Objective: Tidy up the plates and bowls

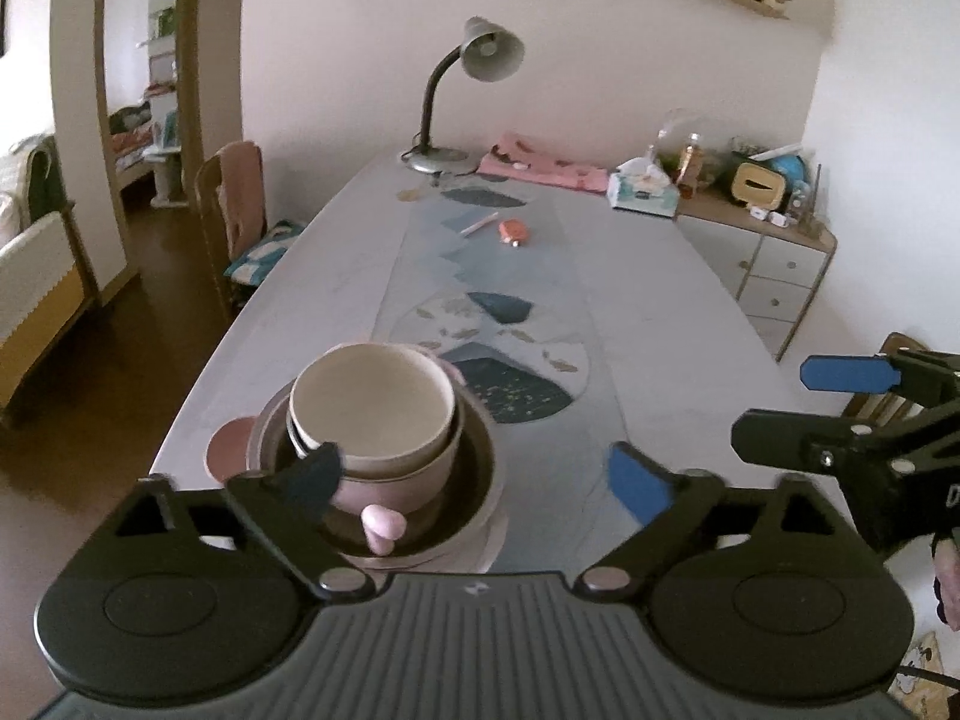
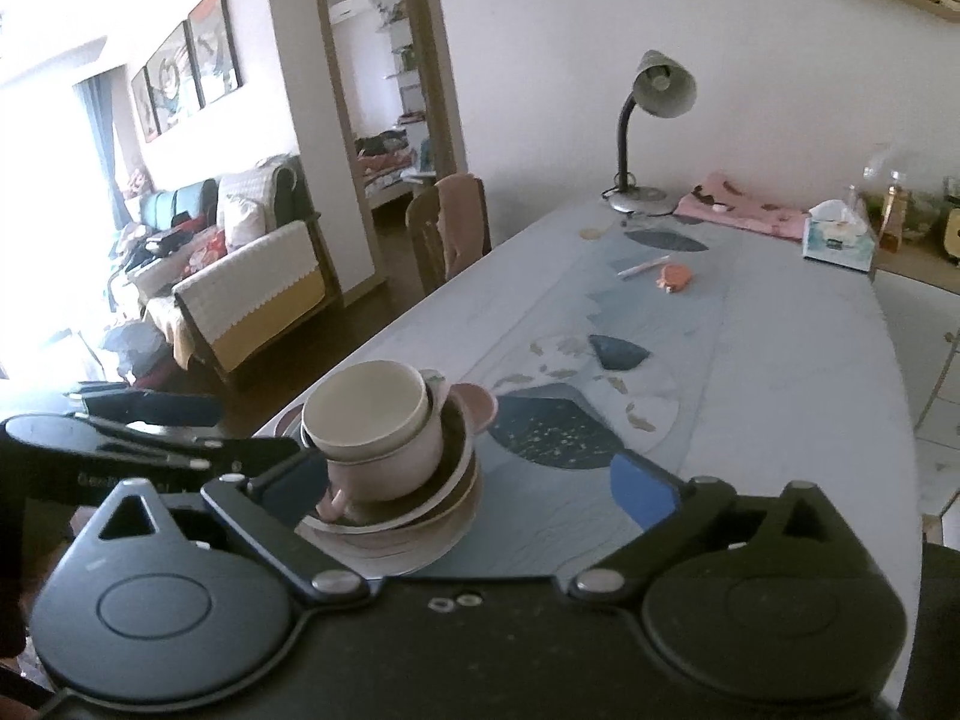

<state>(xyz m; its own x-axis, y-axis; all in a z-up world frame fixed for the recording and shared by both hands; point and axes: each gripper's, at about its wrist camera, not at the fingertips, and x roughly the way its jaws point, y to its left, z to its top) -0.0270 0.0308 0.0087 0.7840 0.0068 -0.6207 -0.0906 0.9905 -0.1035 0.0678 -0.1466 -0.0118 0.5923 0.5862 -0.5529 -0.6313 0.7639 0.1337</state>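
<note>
A stack of dishes stands near the table's front left corner. A cream bowl (image 1: 372,399) sits on top, nested in a pink handled cup (image 1: 390,480), inside a dark brown bowl (image 1: 474,480) on pink plates (image 1: 228,450). The stack also shows in the right wrist view, with the cream bowl (image 2: 366,408) on top. My left gripper (image 1: 474,480) is open and empty, its left fingertip (image 1: 312,477) in front of the stack. My right gripper (image 2: 474,480) is open and empty, just right of the stack; it shows at the right of the left wrist view (image 1: 798,408).
A patterned runner (image 1: 510,324) crosses the grey table (image 1: 690,360). A desk lamp (image 1: 462,96), pink cloth (image 1: 540,168), tissue box (image 1: 642,192), pen and orange item (image 1: 513,232) lie at the far end. A chair (image 1: 234,210) stands left, a cabinet (image 1: 774,258) right.
</note>
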